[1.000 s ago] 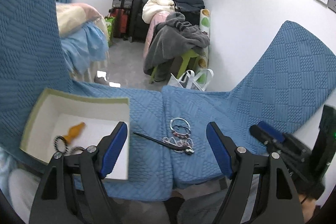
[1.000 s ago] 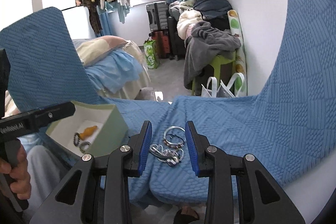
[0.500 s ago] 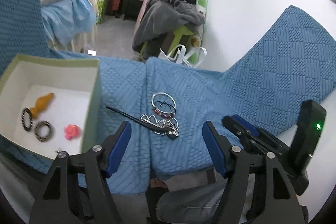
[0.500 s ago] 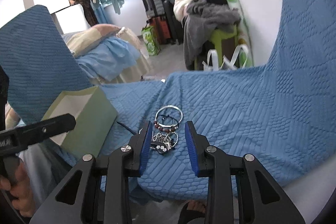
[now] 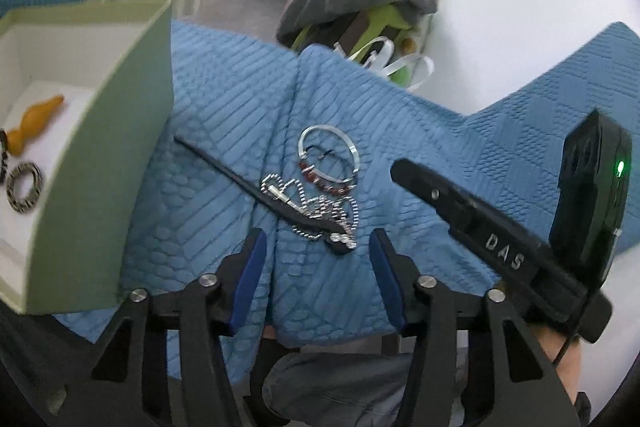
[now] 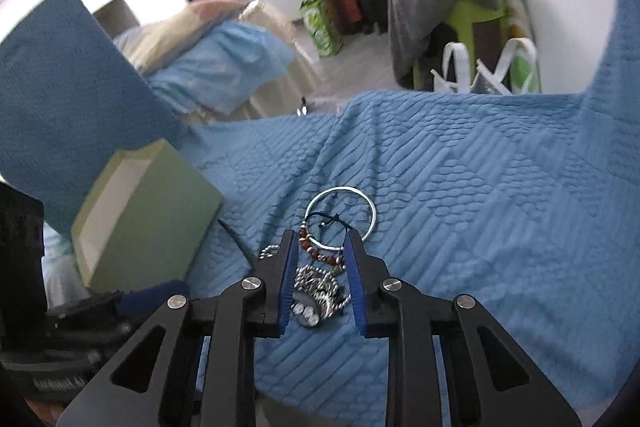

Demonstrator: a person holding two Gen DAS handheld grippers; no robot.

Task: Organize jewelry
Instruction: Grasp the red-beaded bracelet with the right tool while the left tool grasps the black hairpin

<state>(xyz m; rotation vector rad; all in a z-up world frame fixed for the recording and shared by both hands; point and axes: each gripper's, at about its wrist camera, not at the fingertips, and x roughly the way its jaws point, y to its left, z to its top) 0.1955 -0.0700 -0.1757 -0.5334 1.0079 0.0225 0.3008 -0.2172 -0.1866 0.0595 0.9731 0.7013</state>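
Blue quilted cover (image 5: 224, 99) carries everything here; take the pale green box (image 5: 132, 131) as your landmark. Inside it lie an orange piece (image 5: 36, 119) and a patterned ring (image 5: 25, 187), so part of the sorting looks done; right of the box, on the cover, a tangle remains: a silver bangle (image 6: 340, 213), a red beaded bracelet (image 6: 320, 253), a ball chain (image 5: 308, 199) and a black stick (image 5: 256, 187). Your right tool (image 6: 320, 267) straddles that tangle, jaws just narrowing, pads not yet pressing; your left tool (image 5: 316, 267) hangs released nearer you, also just narrowing. The box wall stands close left of the stick; the cover's edge drops off just beneath your tools; open cover lies right.
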